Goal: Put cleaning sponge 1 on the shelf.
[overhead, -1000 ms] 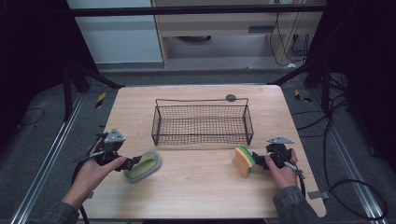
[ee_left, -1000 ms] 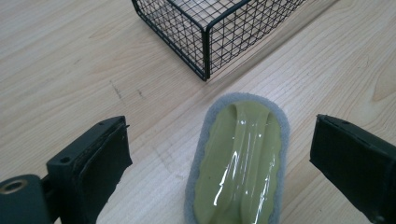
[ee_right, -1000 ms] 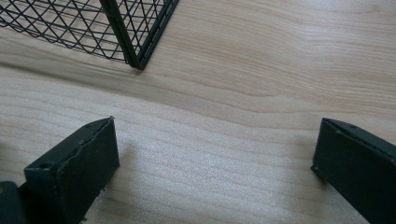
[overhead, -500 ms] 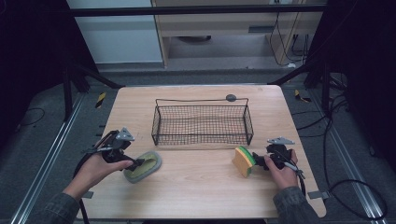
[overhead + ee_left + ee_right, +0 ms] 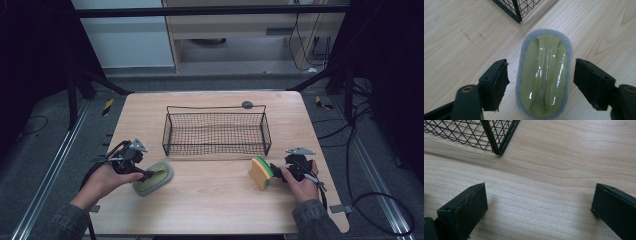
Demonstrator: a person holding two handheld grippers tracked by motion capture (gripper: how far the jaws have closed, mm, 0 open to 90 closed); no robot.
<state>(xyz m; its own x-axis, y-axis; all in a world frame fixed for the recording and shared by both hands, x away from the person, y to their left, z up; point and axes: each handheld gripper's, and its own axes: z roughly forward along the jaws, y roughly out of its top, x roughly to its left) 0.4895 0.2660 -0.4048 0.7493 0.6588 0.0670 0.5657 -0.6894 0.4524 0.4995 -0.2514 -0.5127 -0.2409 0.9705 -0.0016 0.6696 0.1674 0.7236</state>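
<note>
An oval scrubber [image 5: 544, 75] with a glossy green handle on a grey pad lies flat on the wooden table [image 5: 215, 200]. My left gripper [image 5: 541, 82] is open, one jaw on each side of the scrubber and neither touching it. In the high view the scrubber [image 5: 154, 178] is at the front left, with the left gripper [image 5: 149, 175] over its near end. A yellow-and-green sponge [image 5: 260, 173] stands on edge at the front right. My right gripper [image 5: 275, 170] sits just right of the sponge. In its own view the right gripper [image 5: 539, 210] is open over bare wood.
A black wire basket [image 5: 215, 108] stands empty in the middle of the table; its corner shows in the left gripper view [image 5: 517, 10] and in the right gripper view [image 5: 496, 137]. A small dark round object [image 5: 247, 104] lies behind the basket.
My left gripper has shifted a little to the right, closer over the scrubber. The right gripper and the sponge have hardly moved.
</note>
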